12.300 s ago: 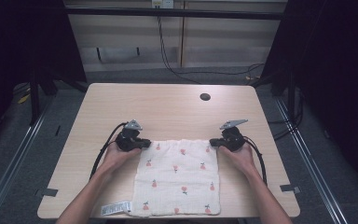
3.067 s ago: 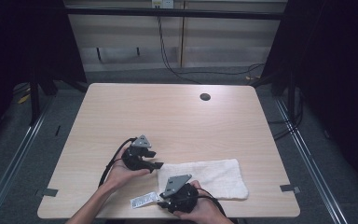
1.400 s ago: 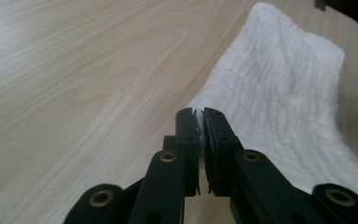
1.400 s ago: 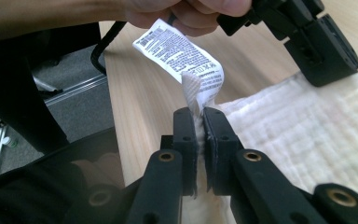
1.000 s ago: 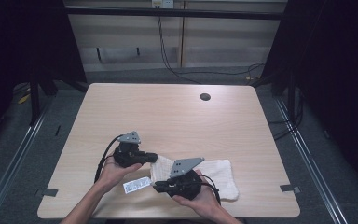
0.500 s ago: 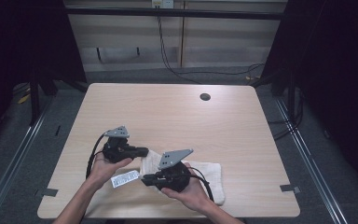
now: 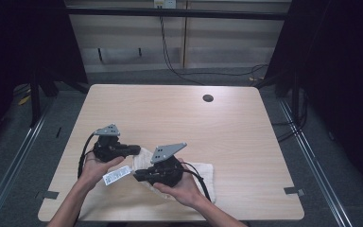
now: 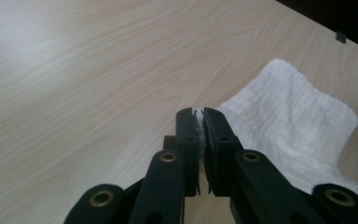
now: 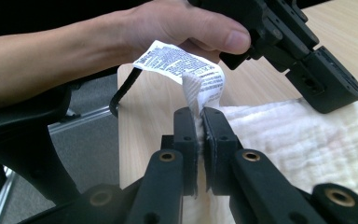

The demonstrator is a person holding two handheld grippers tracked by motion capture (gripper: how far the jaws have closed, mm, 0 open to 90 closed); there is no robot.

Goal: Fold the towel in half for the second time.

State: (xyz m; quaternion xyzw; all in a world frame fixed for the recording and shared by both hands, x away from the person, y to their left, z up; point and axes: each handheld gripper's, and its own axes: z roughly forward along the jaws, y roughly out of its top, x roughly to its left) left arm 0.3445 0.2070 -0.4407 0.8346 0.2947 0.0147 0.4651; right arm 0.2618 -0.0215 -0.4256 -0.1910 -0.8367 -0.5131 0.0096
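Observation:
A white cloth [image 7: 202,172] lies folded near the front edge of the wooden table [image 7: 179,123]. My left gripper [image 7: 137,151] is shut on a thin edge of the cloth [image 8: 298,116], with a sliver pinched between its jaws [image 8: 200,114]. My right gripper [image 7: 136,174], just in front of the left one, is shut on the cloth's corner [image 9: 298,135], jaws pointing left [image 9: 198,114]. A printed care label [image 9: 177,60] stands up from that corner and hangs by the left hand [image 7: 116,175]. The left gripper [image 9: 328,91] is close above the cloth in the right gripper view.
A dark round hole [image 7: 208,98] sits in the table's far right part. The table's left edge [image 9: 119,116] is close to the right gripper, with grey floor and a metal rail [image 7: 14,156] beyond. Black cables trail from both grippers.
The cloth lay spread out earlier and is now folded into a narrower strip. Over the last second both grippers have moved left, drawing the cloth's left end and label with them.

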